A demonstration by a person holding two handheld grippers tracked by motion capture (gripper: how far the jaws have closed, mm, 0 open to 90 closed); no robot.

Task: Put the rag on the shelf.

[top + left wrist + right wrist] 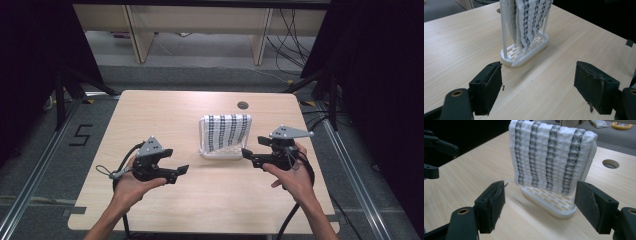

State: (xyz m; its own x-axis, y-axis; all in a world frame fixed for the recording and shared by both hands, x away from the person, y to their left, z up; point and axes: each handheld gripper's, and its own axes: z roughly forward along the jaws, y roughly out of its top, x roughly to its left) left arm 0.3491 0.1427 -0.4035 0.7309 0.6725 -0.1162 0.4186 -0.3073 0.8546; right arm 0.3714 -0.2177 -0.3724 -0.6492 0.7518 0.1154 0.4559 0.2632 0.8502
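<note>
Waffle-weave cloth (229,131), white with dark stripes, hangs draped over a white rack (220,152) standing upright near the middle of the wooden table (150,115), a little toward the far side and the person's right. Rack base is a slotted oval; its long axis runs roughly left–right across the table in the high view, so the cloth's broad striped face looks toward the person. Left gripper (183,170) held low over the table, well apart from the rack, pointing toward it from the left front; its view meets the rack nearly end-on, cloth (526,20) hanging in folds. Jaws spread wide, nothing between them. Right gripper (246,152) sits just beside the rack's right end, tips aimed leftward at it; jaws likewise spread, nothing pinched, with the cloth's face (549,155) and base (554,202) framed between them farther off. Judgement: the right is clearly the nearer of the 2 and best placed to take the cloth's lower right edge; the left would need to travel further forward and rightward. Neither touches cloth or rack yet.
</note>
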